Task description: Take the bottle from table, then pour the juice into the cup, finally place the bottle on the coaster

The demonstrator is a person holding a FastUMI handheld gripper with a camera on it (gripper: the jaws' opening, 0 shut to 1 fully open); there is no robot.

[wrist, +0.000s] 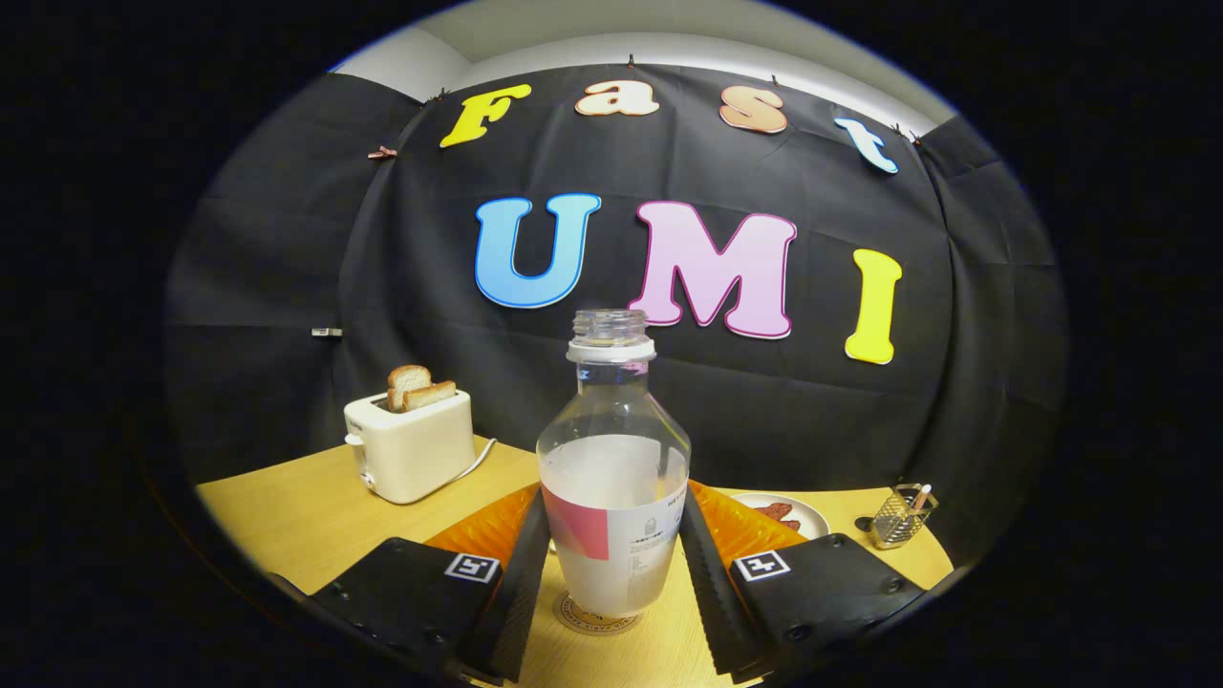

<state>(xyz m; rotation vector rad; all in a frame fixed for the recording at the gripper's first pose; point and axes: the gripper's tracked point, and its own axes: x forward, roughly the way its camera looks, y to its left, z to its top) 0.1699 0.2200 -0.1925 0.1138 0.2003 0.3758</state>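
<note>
A clear bottle [612, 459] with no cap and a label stands upright between my fingers, about half full of cloudy whitish juice. Its base rests on a round coaster [580, 622] on the wooden table [296, 521]. My gripper [612, 499] is shut on the bottle, one finger pressing each side of the lower body at label height. The bottle's neck and open mouth rise well above the fingertips.
A cream toaster [411, 454] holding two bread slices stands at the back left, its cord trailing right. Beyond the right finger is a white plate [808, 514] with some food, and further right a small wire holder [902, 517].
</note>
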